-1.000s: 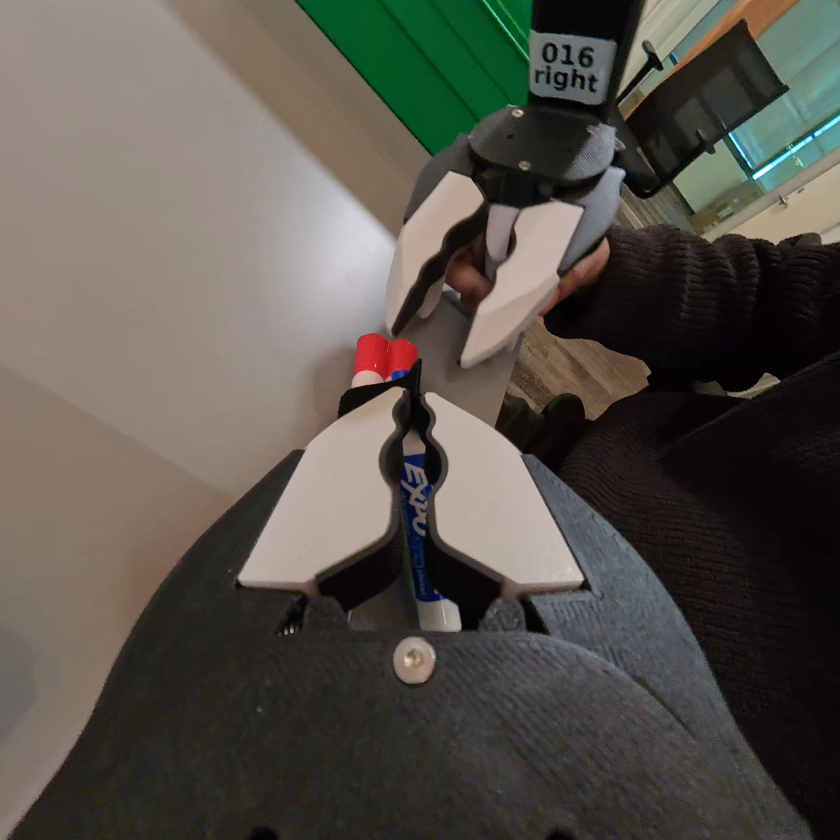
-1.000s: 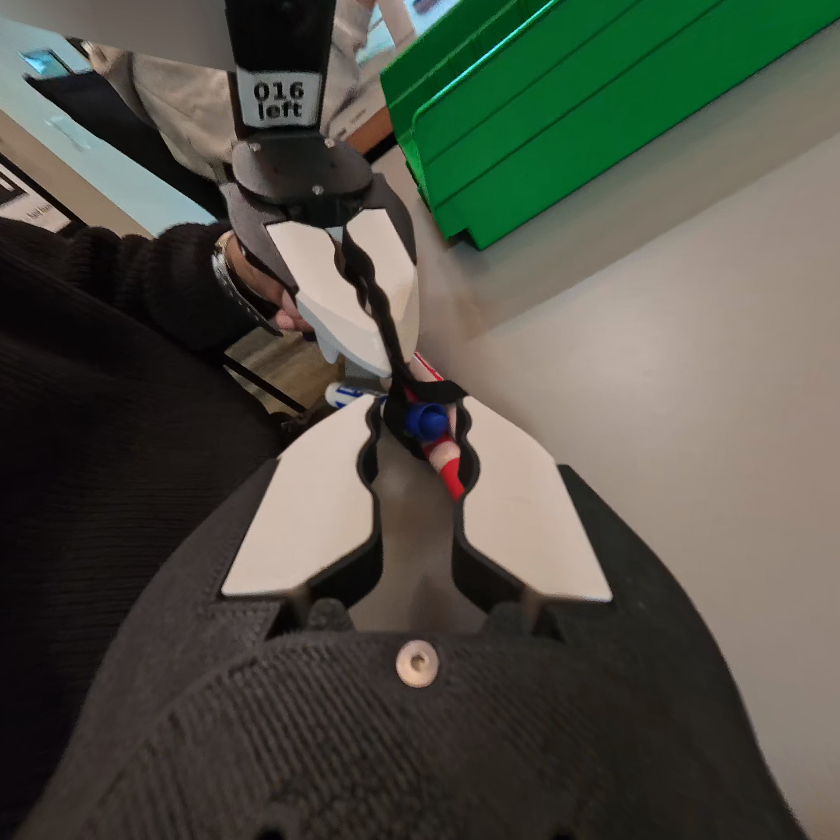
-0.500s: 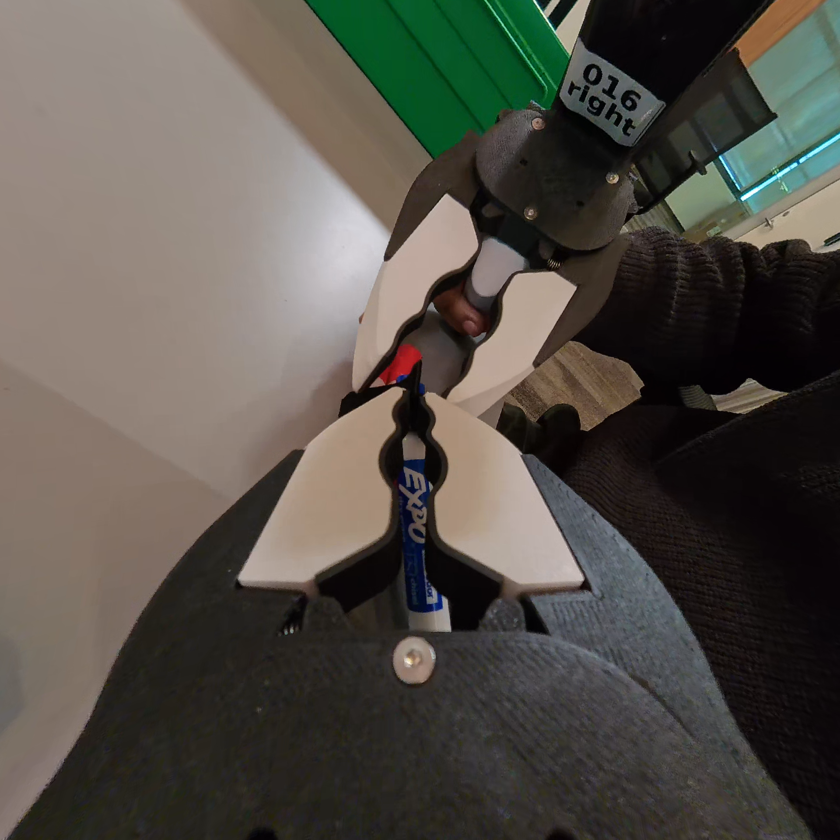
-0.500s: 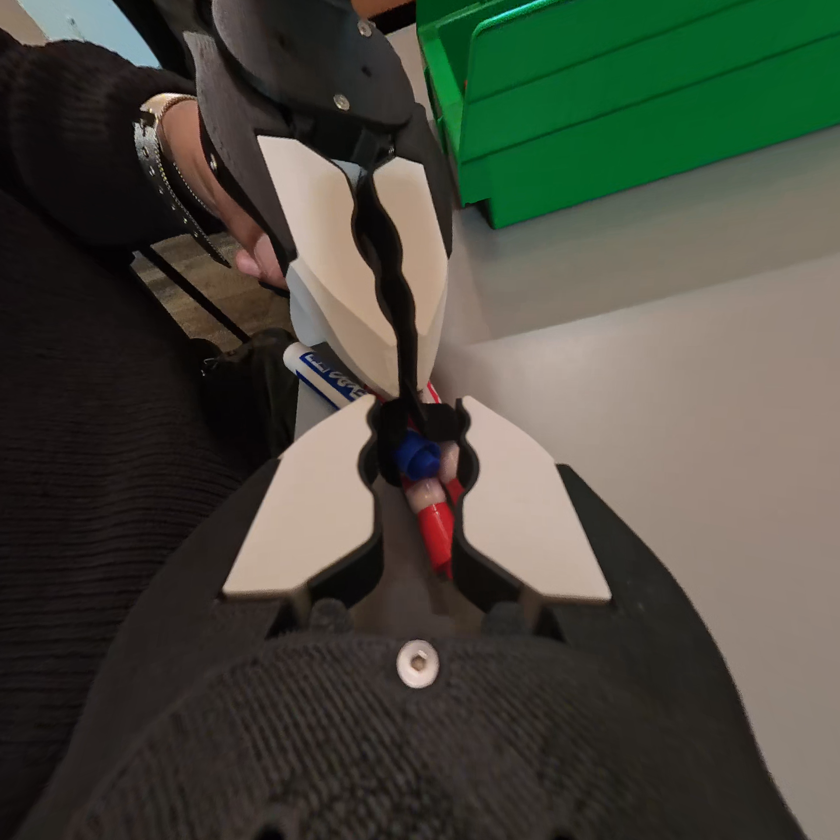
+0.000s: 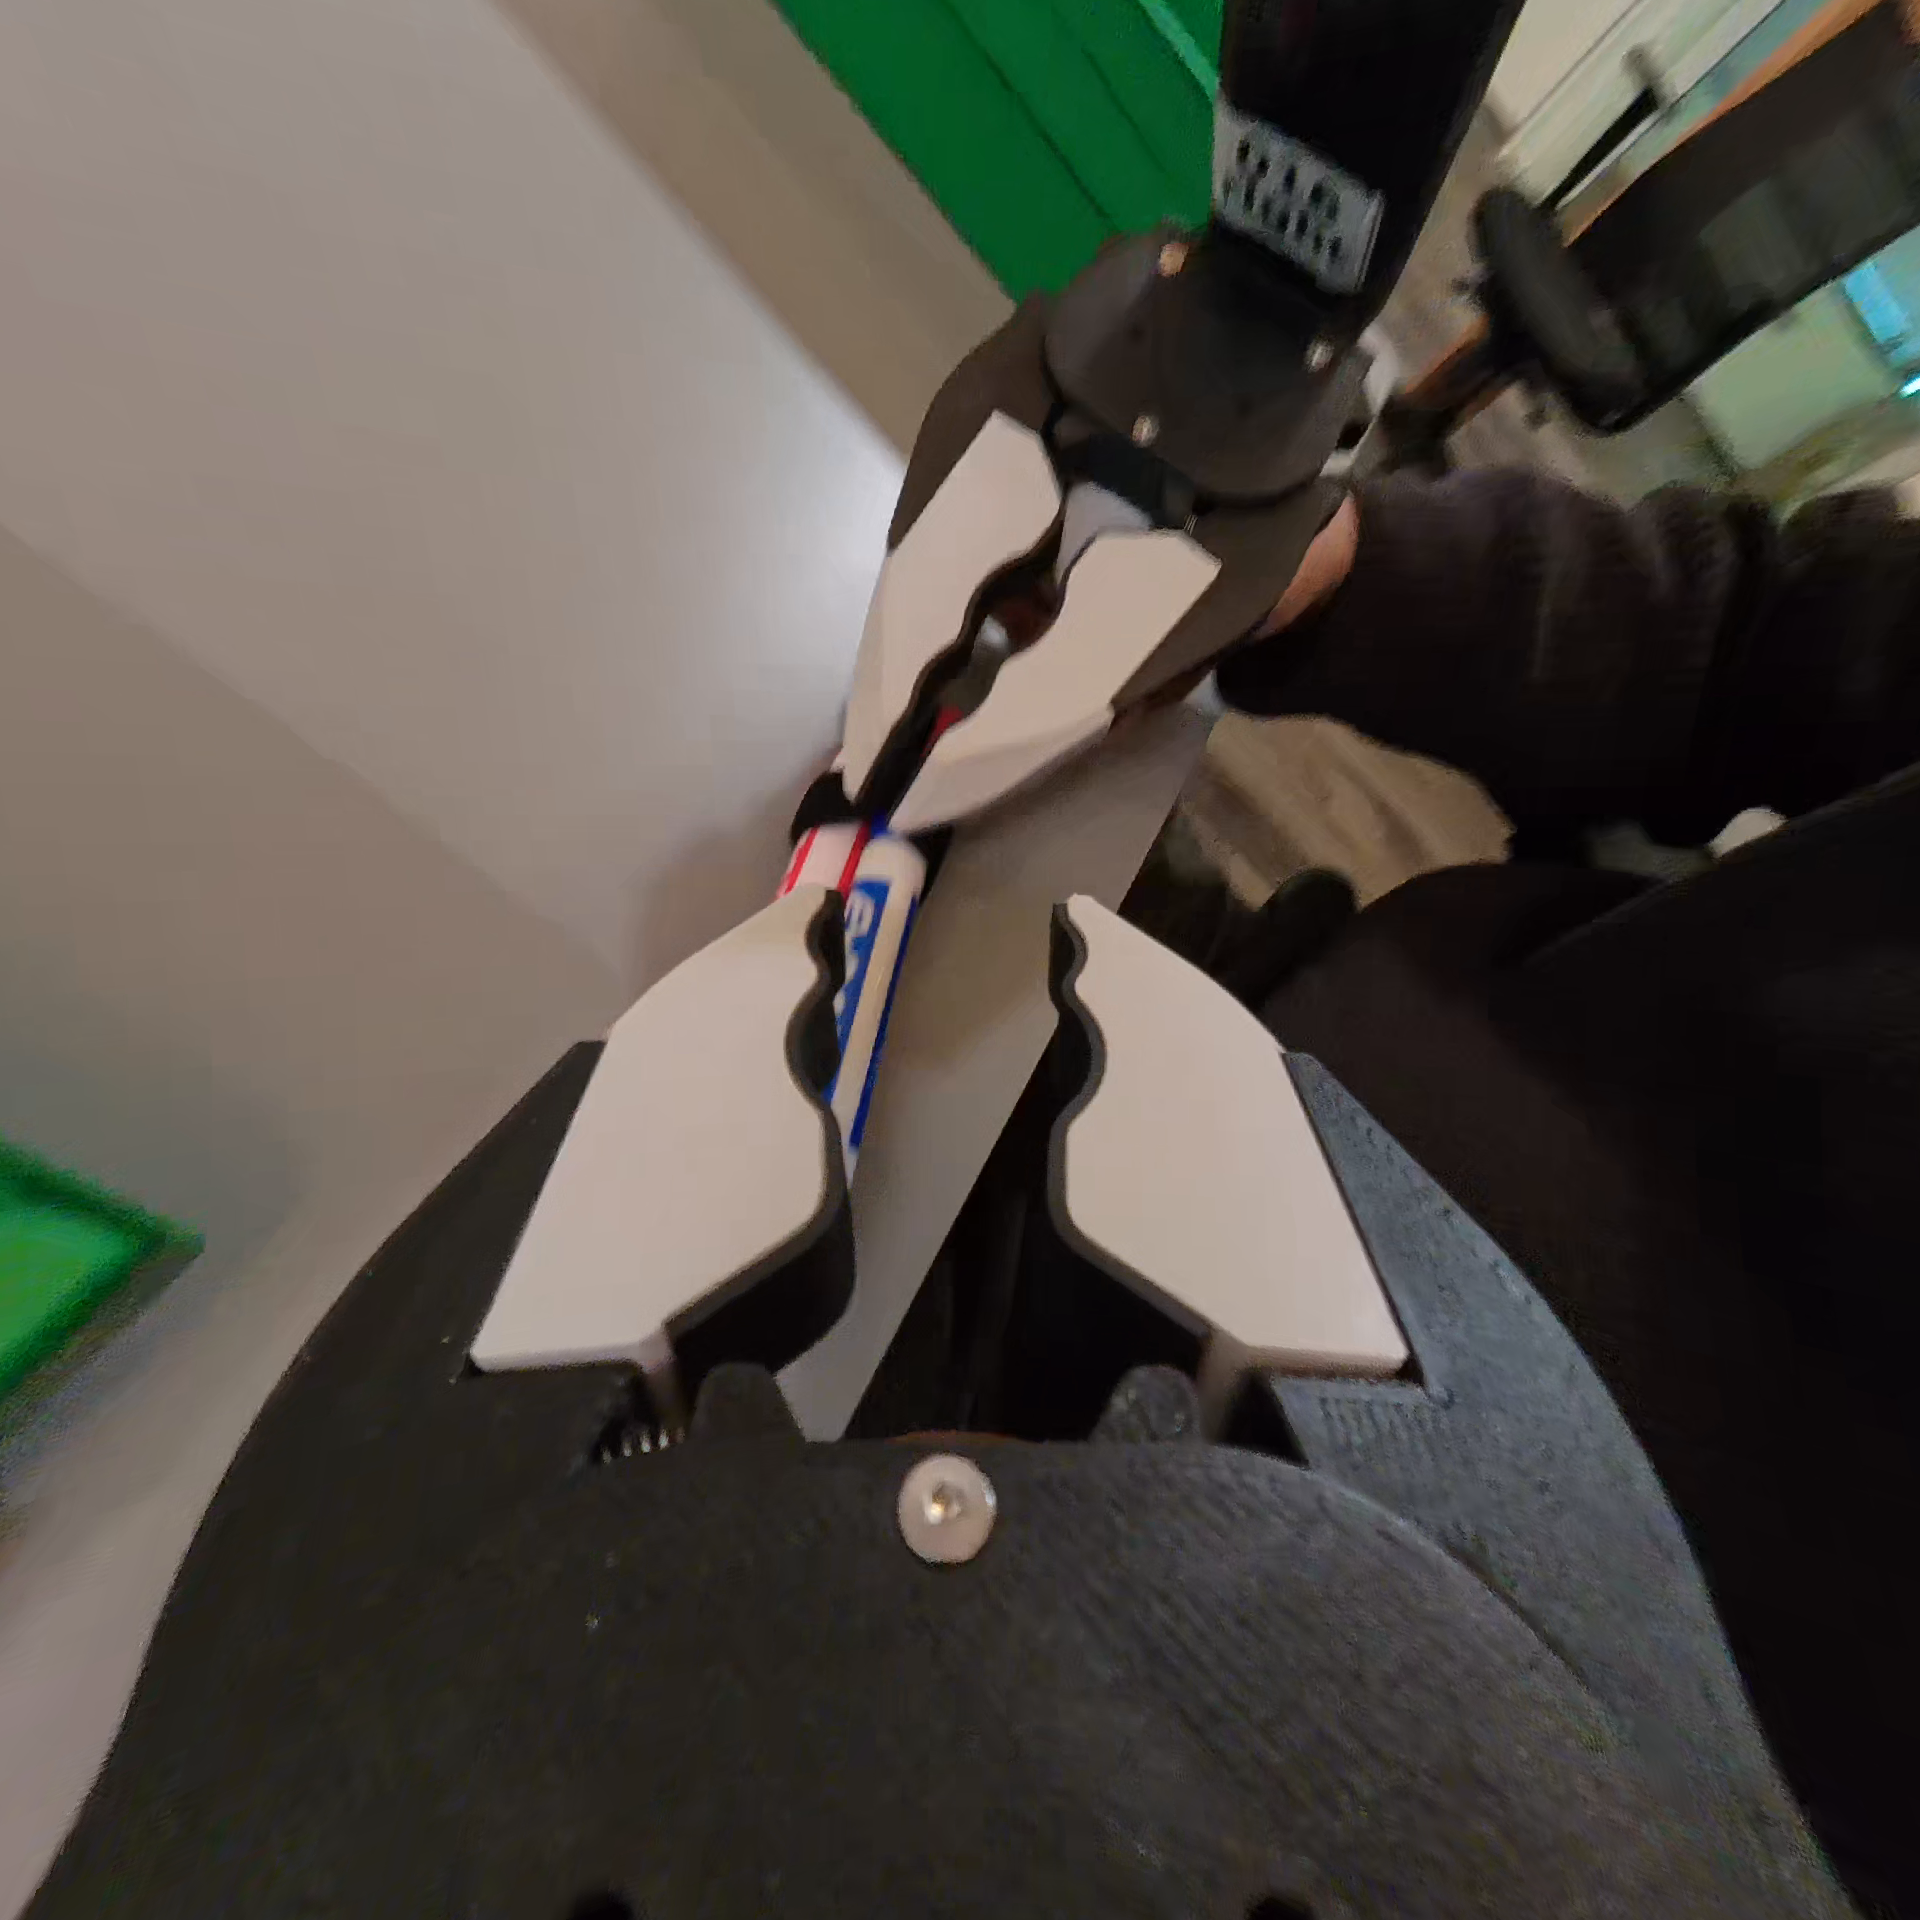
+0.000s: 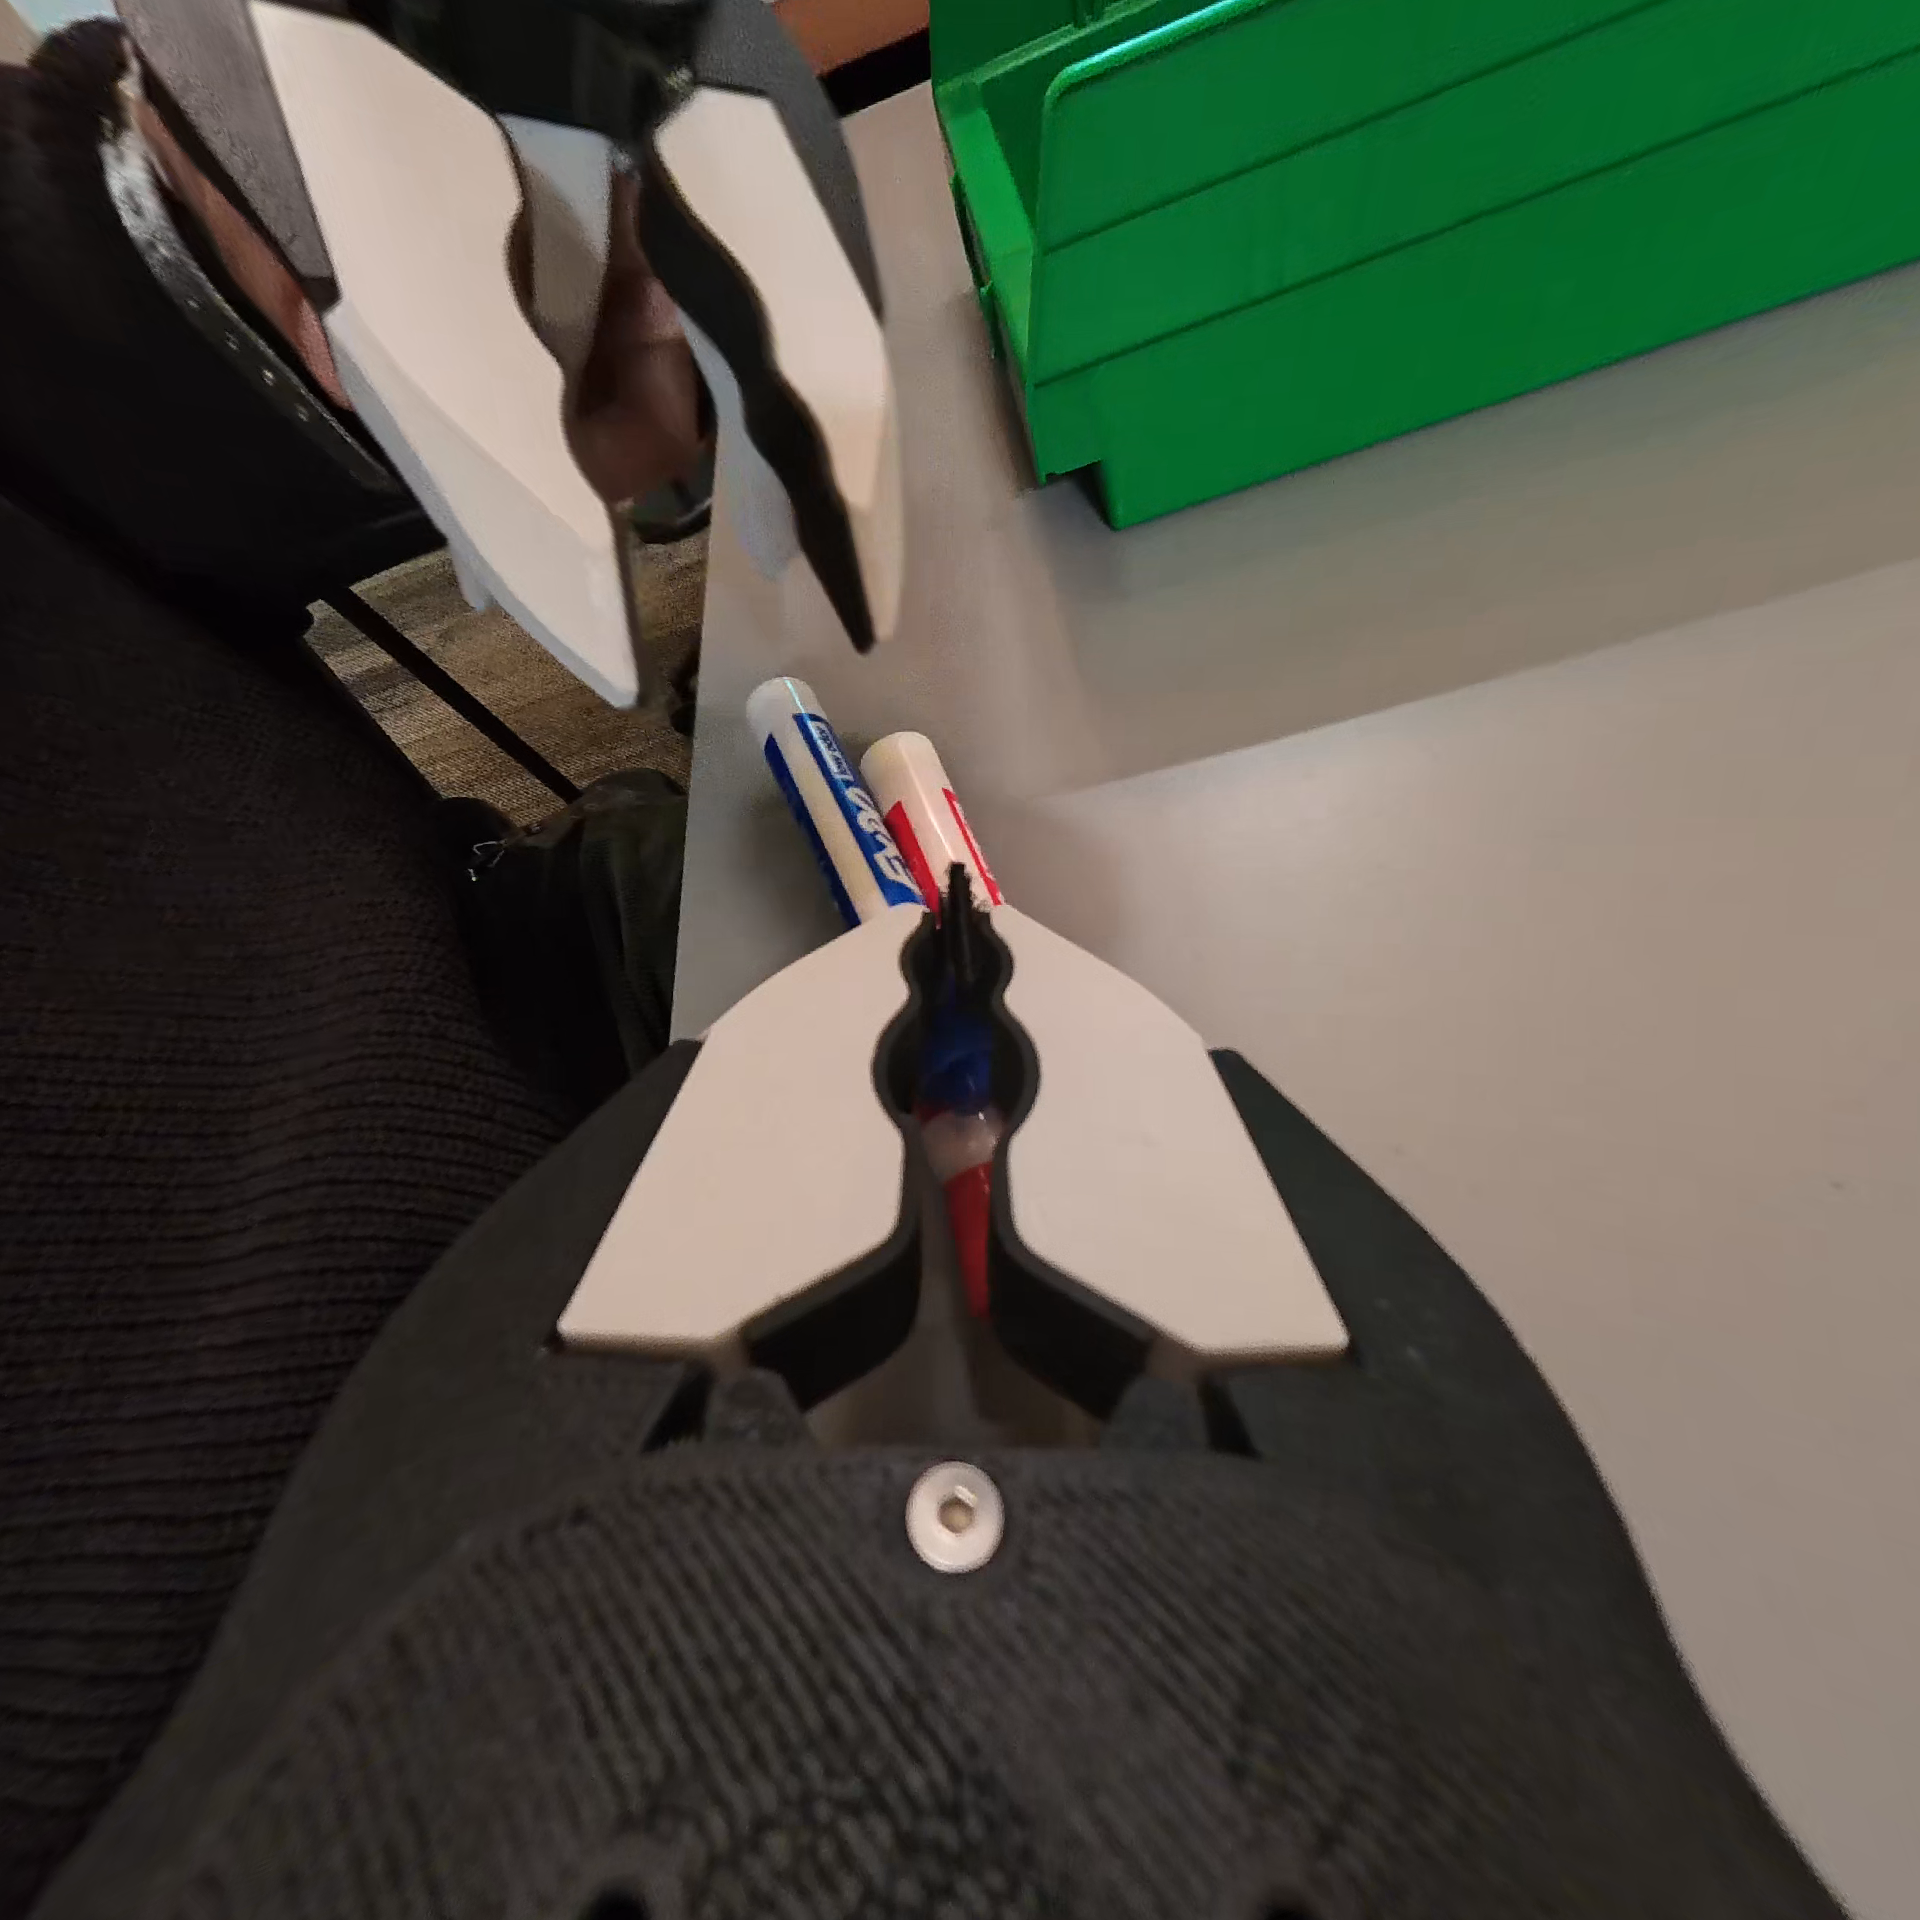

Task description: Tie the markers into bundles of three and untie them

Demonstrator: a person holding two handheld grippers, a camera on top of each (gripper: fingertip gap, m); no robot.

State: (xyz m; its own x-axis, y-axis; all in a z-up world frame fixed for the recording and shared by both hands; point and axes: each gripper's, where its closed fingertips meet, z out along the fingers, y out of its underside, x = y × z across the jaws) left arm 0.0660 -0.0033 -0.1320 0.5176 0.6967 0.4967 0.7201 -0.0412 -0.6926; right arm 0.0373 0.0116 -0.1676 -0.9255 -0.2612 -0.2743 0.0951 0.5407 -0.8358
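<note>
Jaws of the left gripper (image 5: 940, 914) are standing parted, gripping nothing, though the blue marker (image 5: 871, 997) is lying against the inner edge of one finger. Jaws of the right gripper (image 6: 958, 914) are clenching on the bundle of markers at their cap ends, where a black band (image 6: 957, 914) is wrapping them together.

Largest in sight, the pale grey tabletop (image 6: 1455, 987) is filling most of the right wrist view, its near edge running beside a person's dark knitted sleeve (image 6: 208, 1039). Green bins (image 6: 1455, 260) are sitting stacked at the far side of the tabletop, well apart from the markers.

Both markers are lying side by side near the tabletop's edge, touching: the blue marker (image 6: 831, 800) on the edge side and the red marker (image 6: 930, 810) just beside it. Their butt ends are pointing toward the left gripper (image 6: 743, 665), which is hanging above them with a gap. A red cap (image 6: 966, 1236) is showing between the right gripper's fingers.
</note>
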